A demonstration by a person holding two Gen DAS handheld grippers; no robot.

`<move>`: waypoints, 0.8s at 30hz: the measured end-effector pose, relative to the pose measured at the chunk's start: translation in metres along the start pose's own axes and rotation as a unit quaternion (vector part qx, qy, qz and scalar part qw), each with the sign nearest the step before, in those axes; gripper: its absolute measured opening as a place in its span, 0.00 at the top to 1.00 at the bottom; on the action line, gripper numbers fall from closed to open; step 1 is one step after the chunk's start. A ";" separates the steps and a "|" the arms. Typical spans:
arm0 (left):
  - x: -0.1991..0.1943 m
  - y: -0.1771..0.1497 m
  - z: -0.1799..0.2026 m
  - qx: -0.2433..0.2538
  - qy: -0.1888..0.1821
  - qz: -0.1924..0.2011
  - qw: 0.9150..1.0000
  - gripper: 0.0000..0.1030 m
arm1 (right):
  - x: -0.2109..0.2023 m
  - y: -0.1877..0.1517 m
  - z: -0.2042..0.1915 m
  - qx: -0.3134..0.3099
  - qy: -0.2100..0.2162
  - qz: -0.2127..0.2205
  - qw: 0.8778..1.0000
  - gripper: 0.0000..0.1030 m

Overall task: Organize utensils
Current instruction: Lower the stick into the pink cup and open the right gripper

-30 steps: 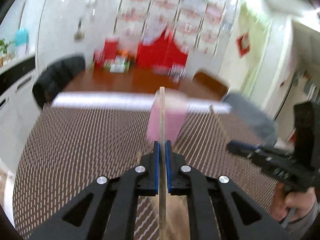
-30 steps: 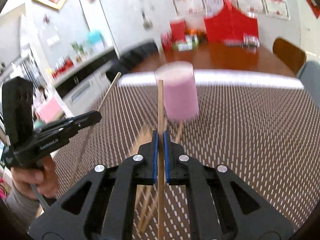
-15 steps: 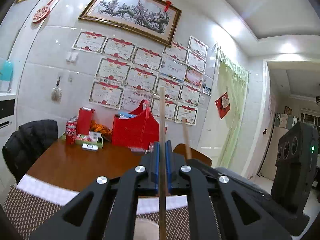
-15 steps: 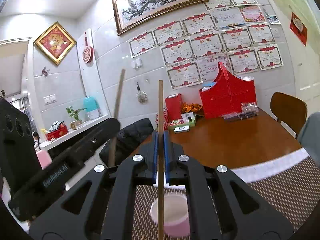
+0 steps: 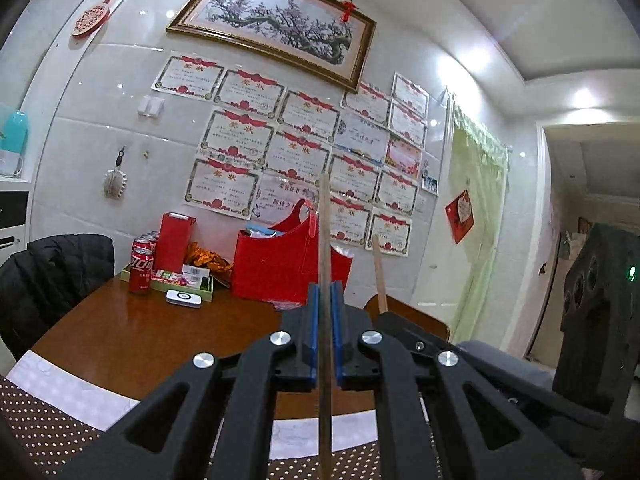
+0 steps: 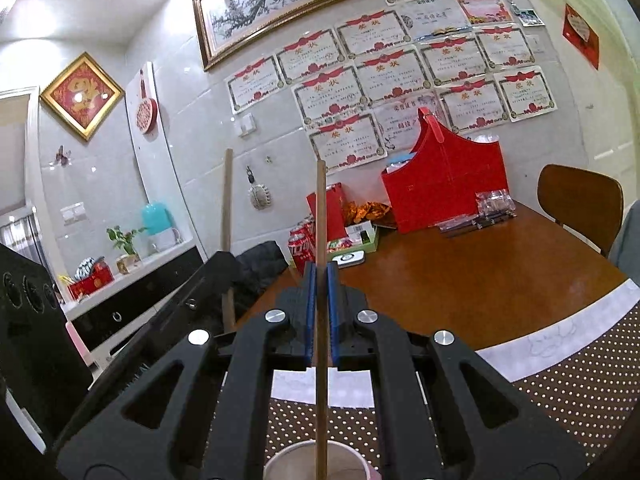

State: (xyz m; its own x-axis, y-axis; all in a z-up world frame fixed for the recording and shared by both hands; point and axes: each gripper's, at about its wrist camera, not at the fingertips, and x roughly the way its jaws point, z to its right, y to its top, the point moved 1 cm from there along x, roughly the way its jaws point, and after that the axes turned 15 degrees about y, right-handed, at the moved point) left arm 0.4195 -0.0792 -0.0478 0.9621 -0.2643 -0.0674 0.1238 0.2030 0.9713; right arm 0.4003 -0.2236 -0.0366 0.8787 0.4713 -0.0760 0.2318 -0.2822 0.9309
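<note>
You've got a chopstick pinched in each set of tongs right now. The left tongs are clamped shut on a wooden chopstick that runs dead vertical through the blue pads, tip up toward the certificates on the wall. The right tongs grip their own chopstick the same way, upright, and its lower end drops straight down into the mouth of the pink cup sitting on the dotted placemat on the counter. So the cup is directly below the right tongs, long axis of the stick lined up with the opening, which looks like all the next move needs. The left view doesn't show the cup at all, so I can't tell how well that stick is lined up; judging by the two views, the right hand is the nearer one. Both grippers are held level, side by side, pointing at the far wall, with each other's chopstick visible alongside. If you let go from here the right stick should just slide in.
</note>
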 end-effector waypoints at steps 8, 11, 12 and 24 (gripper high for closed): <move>-0.001 -0.009 -0.005 0.017 0.042 -0.016 0.999 0.70 | -0.005 -0.004 0.009 0.015 -0.024 -0.026 0.999 0.78; -0.015 0.002 -0.024 -0.016 0.057 -0.012 0.998 0.24 | -0.021 0.000 0.022 0.050 -0.053 -0.009 0.997 0.13; -0.021 0.006 -0.029 -0.022 0.063 -0.016 0.998 0.19 | -0.030 0.002 0.027 0.060 -0.043 0.003 0.997 0.07; -0.112 0.035 -0.019 0.052 0.149 -0.044 0.986 0.05 | -0.126 0.032 0.009 0.067 -0.058 0.019 0.996 0.06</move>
State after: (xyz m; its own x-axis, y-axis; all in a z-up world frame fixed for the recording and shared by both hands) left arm 0.3207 -0.0246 -0.0102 0.9792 0.0154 -0.2024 0.2003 0.0894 0.9757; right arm 0.3008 -0.2992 -0.0007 0.9286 0.3599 -0.0902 0.2444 -0.4105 0.8785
